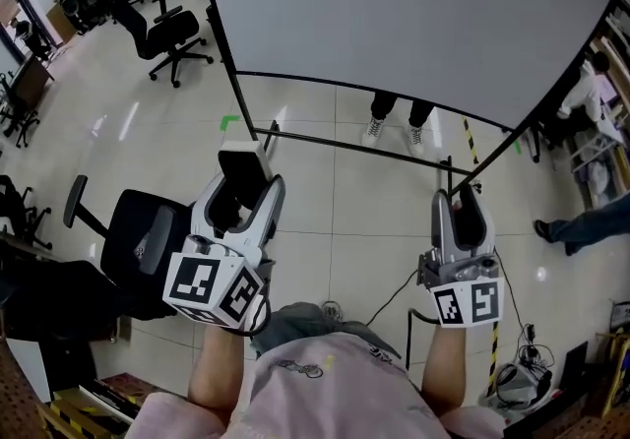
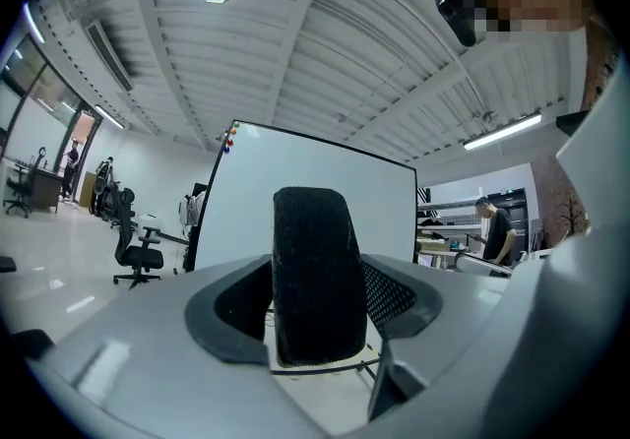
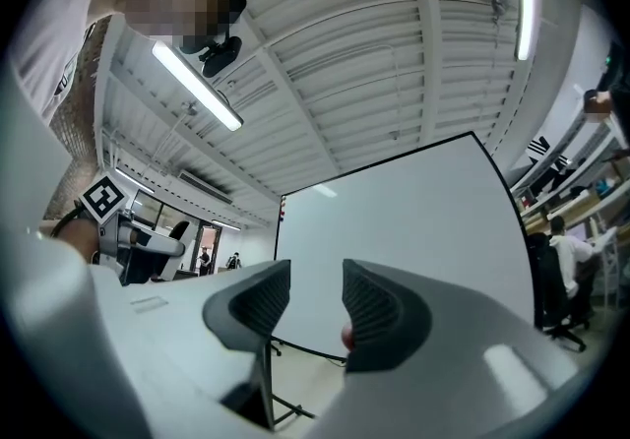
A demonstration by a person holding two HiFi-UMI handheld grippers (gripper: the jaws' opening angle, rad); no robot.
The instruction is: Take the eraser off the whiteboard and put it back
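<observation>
The eraser (image 1: 242, 174), black felt on a white back, stands upright between the jaws of my left gripper (image 1: 244, 201), which is shut on it. In the left gripper view the eraser's felt face (image 2: 315, 260) fills the gap of that gripper (image 2: 315, 304). The large whiteboard (image 1: 413, 24) stands ahead on a black frame, apart from both grippers, and shows behind the eraser (image 2: 295, 171). My right gripper (image 1: 461, 206) is held beside the left one. Its jaws (image 3: 317, 304) stand slightly apart with nothing between them, pointing at the whiteboard (image 3: 413, 230).
The whiteboard's black stand bar (image 1: 345, 144) crosses the tiled floor just ahead. A person's legs (image 1: 394, 117) show behind the board, and another person (image 1: 591, 220) stands at the right. Office chairs (image 1: 172, 33) stand at the far left, a black chair (image 1: 138, 240) close by. Cables (image 1: 517, 378) lie at the lower right.
</observation>
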